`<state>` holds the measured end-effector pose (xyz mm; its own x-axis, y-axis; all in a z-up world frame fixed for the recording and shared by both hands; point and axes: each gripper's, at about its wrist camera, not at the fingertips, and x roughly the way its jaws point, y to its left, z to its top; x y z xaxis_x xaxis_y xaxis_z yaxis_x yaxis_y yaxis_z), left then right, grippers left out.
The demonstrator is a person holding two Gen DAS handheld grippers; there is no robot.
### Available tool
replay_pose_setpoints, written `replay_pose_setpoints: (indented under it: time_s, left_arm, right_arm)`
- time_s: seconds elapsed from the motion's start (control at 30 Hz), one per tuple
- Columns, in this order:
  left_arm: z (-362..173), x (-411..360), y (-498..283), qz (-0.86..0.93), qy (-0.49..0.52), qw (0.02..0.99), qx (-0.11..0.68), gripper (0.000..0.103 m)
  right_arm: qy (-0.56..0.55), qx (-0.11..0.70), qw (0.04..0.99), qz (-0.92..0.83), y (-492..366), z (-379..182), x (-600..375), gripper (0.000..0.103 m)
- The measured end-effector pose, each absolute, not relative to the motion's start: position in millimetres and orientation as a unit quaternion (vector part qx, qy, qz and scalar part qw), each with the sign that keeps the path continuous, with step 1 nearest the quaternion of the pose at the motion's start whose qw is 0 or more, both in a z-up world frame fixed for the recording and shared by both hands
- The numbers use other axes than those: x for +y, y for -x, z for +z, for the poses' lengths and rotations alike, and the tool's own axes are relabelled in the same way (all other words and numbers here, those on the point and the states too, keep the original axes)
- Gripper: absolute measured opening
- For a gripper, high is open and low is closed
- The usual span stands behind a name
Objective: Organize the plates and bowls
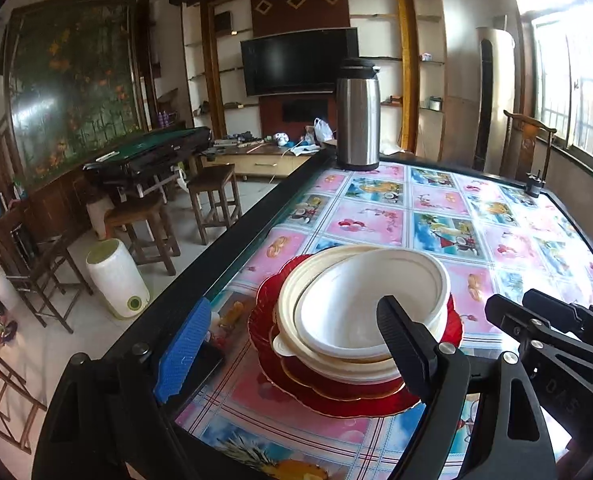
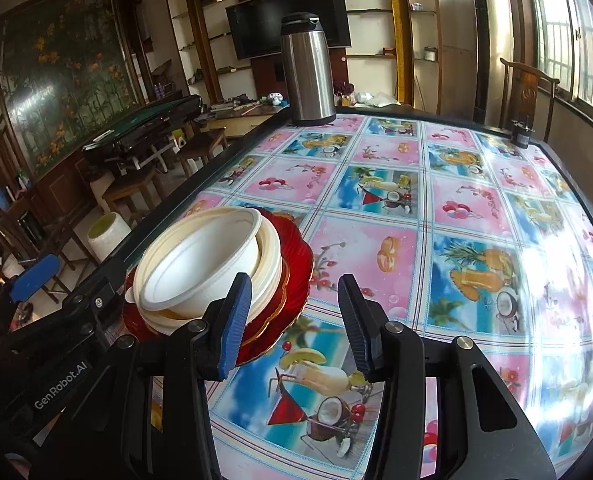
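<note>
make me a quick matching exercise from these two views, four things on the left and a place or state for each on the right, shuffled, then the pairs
Things:
1. white bowl
2. red plate
3. steel flask
4. right tool

Places or states:
a. far edge of the table
b. open, nothing between its fingers
c. bottom of the stack
d. top of the stack

Pairs: 1-d, 2-c, 3-a, 4-b

most of the table (image 2: 476, 216) lies bare to the right of the stack (image 2: 216, 268) and beyond it, open for a pass. the stack sits near the left edge. a flask (image 2: 308, 72) stands at the far left corner, a small black thing (image 2: 521, 133) at the far right edge. stools (image 1: 212, 200) and a white bin (image 1: 116, 276) crowd the floor on the left.
</note>
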<state>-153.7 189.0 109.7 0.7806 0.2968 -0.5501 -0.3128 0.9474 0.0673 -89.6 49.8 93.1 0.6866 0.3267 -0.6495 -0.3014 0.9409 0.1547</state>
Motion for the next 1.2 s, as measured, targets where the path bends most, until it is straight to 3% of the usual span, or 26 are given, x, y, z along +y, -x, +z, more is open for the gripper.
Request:
replay_pose_setpoints:
  time_s: [1.2]
  left_arm:
    - [102.7,175.4,135.1,0.116,0.037,0.940,0.318,0.085]
  right_arm:
    - [-0.022,0.367,0.916,0.162,84.9,88.6,31.9,0.045]
